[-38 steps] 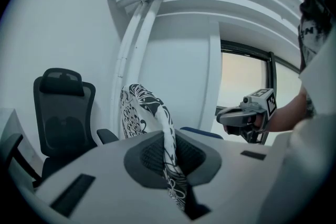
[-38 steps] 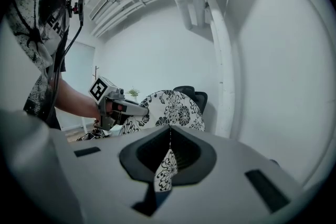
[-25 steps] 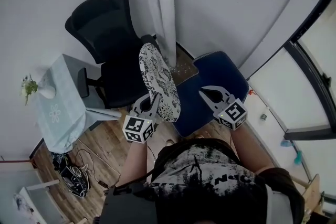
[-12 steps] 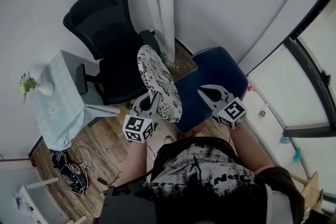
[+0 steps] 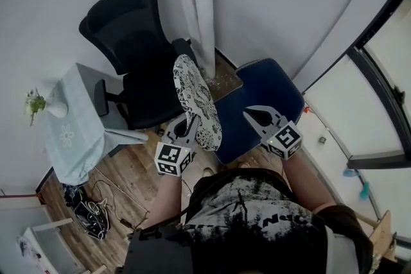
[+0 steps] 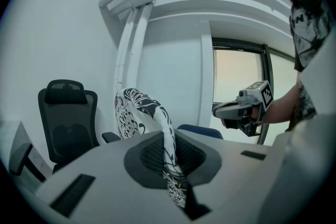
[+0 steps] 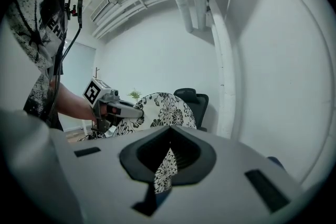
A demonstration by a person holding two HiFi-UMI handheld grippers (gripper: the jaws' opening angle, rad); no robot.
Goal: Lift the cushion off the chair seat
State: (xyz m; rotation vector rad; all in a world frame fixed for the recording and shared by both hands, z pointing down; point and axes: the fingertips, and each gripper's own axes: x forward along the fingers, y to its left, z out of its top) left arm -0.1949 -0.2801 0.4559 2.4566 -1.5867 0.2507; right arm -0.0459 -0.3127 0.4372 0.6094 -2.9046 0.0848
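Observation:
A round white cushion (image 5: 194, 99) with a black flower print hangs on edge in the air, between the black office chair (image 5: 128, 54) and the dark blue chair (image 5: 260, 96). My left gripper (image 5: 186, 125) is shut on its lower rim; in the left gripper view the cushion (image 6: 134, 113) runs through the left gripper (image 6: 169, 136). The right gripper (image 5: 247, 110) hovers over the blue seat, apart from the cushion, jaws together with nothing seen in it. From the right gripper (image 7: 168, 129) the cushion (image 7: 165, 107) and the left gripper (image 7: 137, 111) show at left.
A small table with a pale blue cloth (image 5: 77, 138) and a white vase (image 5: 56, 110) stands left of the black chair. White pipes (image 5: 196, 3) run up the wall corner behind. Cables (image 5: 90, 218) lie on the wooden floor. A window frame (image 5: 379, 80) is at right.

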